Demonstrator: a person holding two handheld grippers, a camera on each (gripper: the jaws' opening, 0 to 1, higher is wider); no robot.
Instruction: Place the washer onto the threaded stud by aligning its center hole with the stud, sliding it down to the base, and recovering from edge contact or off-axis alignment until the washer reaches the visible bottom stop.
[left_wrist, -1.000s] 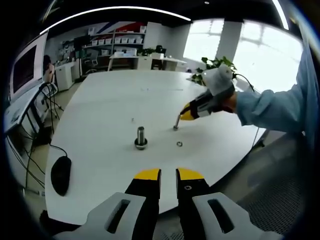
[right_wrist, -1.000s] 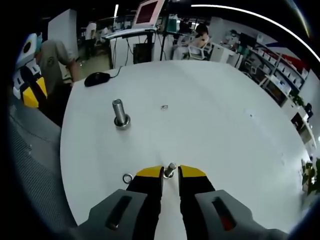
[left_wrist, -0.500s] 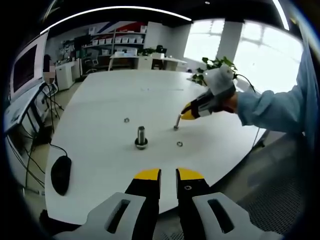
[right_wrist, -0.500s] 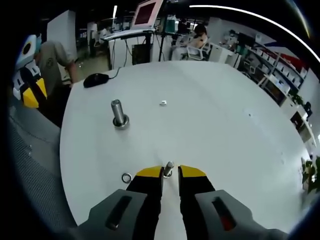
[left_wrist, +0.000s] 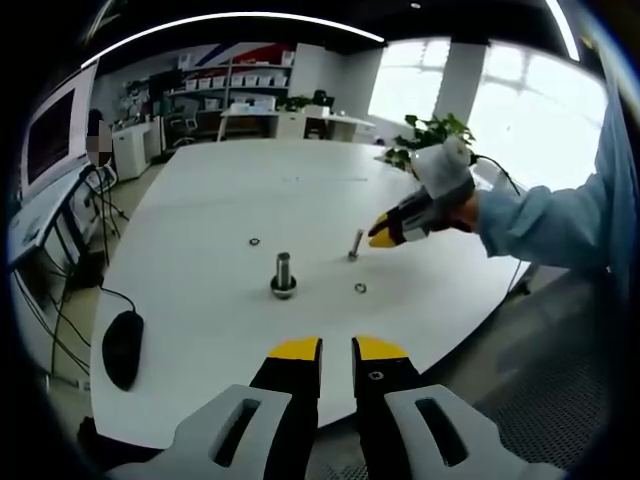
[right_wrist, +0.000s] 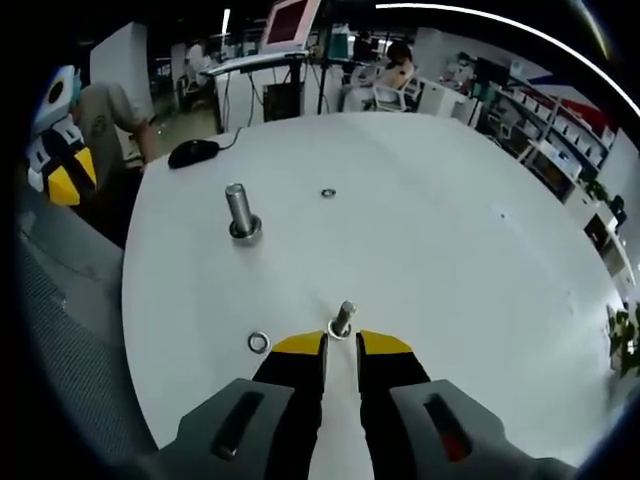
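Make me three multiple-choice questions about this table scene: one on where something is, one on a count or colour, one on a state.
1. Where is the computer mouse?
A. near the table's edge
B. beside the small stud
C. on a shelf

2. How many loose washers lie on the white table?
A. none
B. two
C. five

3. What state is the right tool in?
A. clamped on the small stud
C. holding a washer
B. jaws nearly closed on nothing, just short of the stud

Answers:
1. A: in the left gripper view the mouse sits at the table's rim, far from the small stud.
2. B: in the right gripper view one washer lies by the tool, another washer beyond the big stud.
3. B: the stud stands just past the yellow tips, free of them.
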